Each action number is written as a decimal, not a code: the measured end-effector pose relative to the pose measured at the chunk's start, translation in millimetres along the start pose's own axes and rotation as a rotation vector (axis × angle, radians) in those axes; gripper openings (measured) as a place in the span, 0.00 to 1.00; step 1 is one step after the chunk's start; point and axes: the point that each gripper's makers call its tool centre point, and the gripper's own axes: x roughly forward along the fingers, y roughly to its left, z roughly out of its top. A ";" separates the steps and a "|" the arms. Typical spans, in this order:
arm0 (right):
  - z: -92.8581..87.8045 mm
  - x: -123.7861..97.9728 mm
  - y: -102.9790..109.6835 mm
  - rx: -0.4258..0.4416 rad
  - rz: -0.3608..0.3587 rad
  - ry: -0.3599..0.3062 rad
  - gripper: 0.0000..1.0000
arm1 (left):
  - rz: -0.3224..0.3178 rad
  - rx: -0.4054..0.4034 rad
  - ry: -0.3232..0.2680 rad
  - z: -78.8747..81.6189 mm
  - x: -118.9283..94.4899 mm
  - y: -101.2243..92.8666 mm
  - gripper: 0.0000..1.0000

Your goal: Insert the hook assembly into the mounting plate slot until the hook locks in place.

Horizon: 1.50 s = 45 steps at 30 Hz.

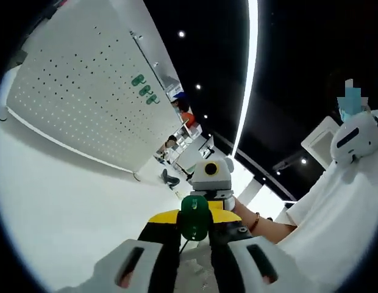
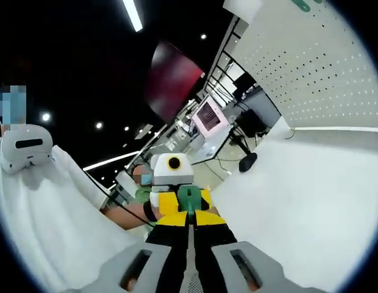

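White pegboard [image 1: 85, 91] behind, both grippers [image 1: 195, 241] [image 2: 190, 229] clamp one green hook [image 1: 194, 217].

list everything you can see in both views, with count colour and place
pegboard: 1, white with rows of holes, standing at the table's far edge
hooks on pegboard: 3, green, clustered on its upper part
hook: 1, green, pinched between both grippers over the table
table: 1, white, under the grippers
ceiling lights: a long white strip plus several small spots, on a dark ceiling
monitor: 1, pinkish screen, background
person: 1, white top, white headset, behind the grippers
left gripper: 1, black and yellow jaws, shut on the hook
right gripper: 1, black and yellow jaws, shut on the same hook
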 end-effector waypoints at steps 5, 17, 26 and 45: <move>-0.9 -0.3 -6.3 0.018 -0.036 0.011 0.01 | 0.017 0.012 0.004 -0.8 0.6 5.2 0.18; 10.8 -8.3 -20.5 0.022 -0.120 -0.044 0.01 | 0.110 0.173 0.028 -4.7 -1.0 16.8 0.44; 20.6 -10.5 -31.2 0.030 -0.191 -0.089 0.01 | 0.194 0.308 0.034 3.3 -2.3 17.3 0.42; 52.1 -25.0 -64.6 -0.061 -0.482 -0.190 0.01 | 0.293 0.447 0.026 7.9 -10.8 16.7 0.56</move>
